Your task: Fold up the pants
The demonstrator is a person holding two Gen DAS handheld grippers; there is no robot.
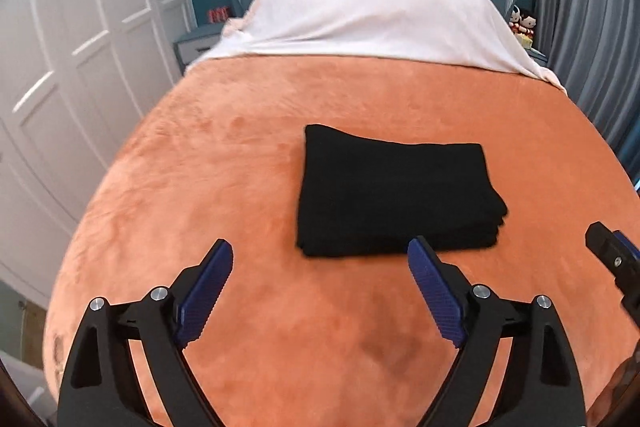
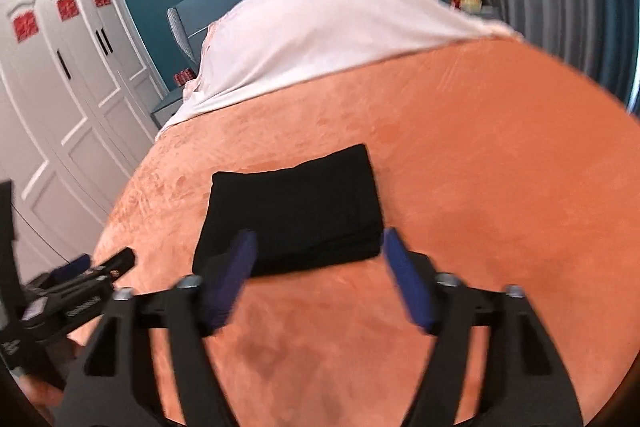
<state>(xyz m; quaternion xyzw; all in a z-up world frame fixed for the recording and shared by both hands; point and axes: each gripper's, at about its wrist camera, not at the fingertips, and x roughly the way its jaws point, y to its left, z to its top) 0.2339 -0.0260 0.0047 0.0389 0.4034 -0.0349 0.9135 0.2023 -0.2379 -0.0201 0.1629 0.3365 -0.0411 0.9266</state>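
We see the black pants (image 1: 394, 193) folded into a compact, roughly rectangular stack, lying flat on the orange blanket (image 1: 240, 155) about midway across the bed. Several layers show along the near edge and at the right corner, where the folds sit slightly uneven. The top surface is smooth, and nothing touches the bundle.

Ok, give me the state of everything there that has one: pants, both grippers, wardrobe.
Pants: folded into a flat stacked rectangle, lying on the orange blanket, nothing gripping them.
Left gripper: open, empty, above the blanket, short of the pants.
Right gripper: open, empty, clear of the pants.
Wardrobe: doors shut.
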